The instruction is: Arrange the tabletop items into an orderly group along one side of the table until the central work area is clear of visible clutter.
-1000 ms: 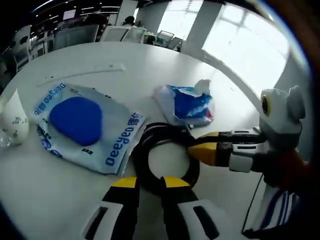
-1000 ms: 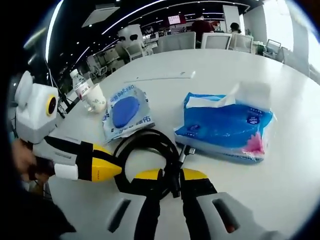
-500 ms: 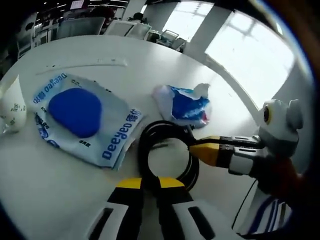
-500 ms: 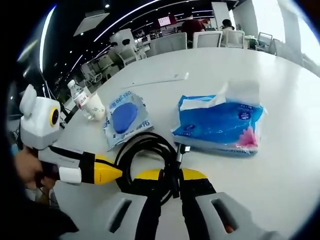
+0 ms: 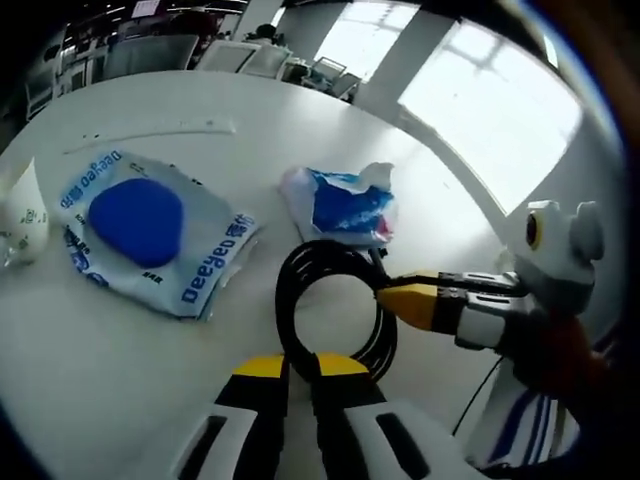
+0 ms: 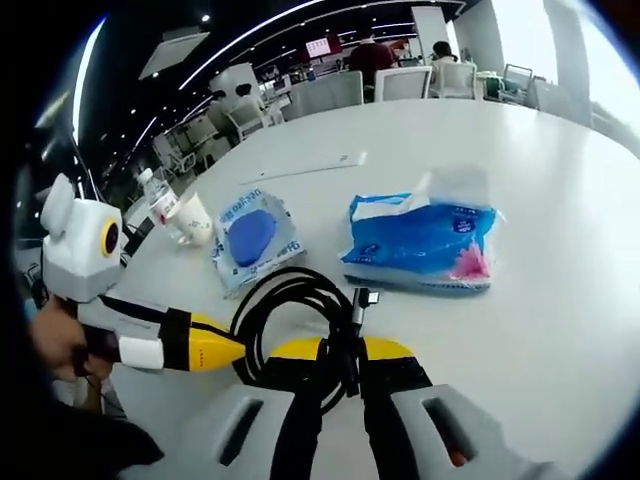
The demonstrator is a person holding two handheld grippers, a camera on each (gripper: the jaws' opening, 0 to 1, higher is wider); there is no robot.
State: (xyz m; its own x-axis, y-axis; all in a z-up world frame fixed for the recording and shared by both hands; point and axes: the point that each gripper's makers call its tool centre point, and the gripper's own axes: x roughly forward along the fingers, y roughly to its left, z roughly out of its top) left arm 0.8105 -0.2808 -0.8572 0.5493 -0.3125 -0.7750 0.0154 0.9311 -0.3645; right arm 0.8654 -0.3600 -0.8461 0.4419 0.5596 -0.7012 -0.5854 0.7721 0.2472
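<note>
- black coiled cable (image 5: 335,300) (image 6: 290,315), several loops in a rough ring, on the white round table (image 5: 300,140) (image 6: 560,250); metal plug end (image 6: 360,298) sticking up from the coil in the right gripper view.
- left gripper (image 5: 290,368) (image 6: 232,348), yellow-tipped jaws nearly closed, pinched on the near edge of the coil in the left gripper view.
- right gripper (image 6: 340,350) (image 5: 392,296), yellow-tipped jaws close together, clamped on the cable strands beside the plug.
- both grippers on the same coil from different sides.
- blue tissue pack (image 5: 345,205) (image 6: 420,245), soft plastic, white tissue poking out of the top, pink mark at one corner, just beyond the coil.
- flat white wipes pouch (image 5: 150,230) (image 6: 255,240) with a blue oval patch and blue lettering, beside the coil, apart from the tissue pack.
- white paper cup (image 5: 22,225) (image 6: 192,218) beyond the pouch, near the table edge; bottle (image 6: 155,195) just behind it in the right gripper view.
- thin white strip (image 5: 150,132) (image 6: 300,168) lying further across the table.
- office chairs (image 6: 400,85) beyond the far side of the table.
</note>
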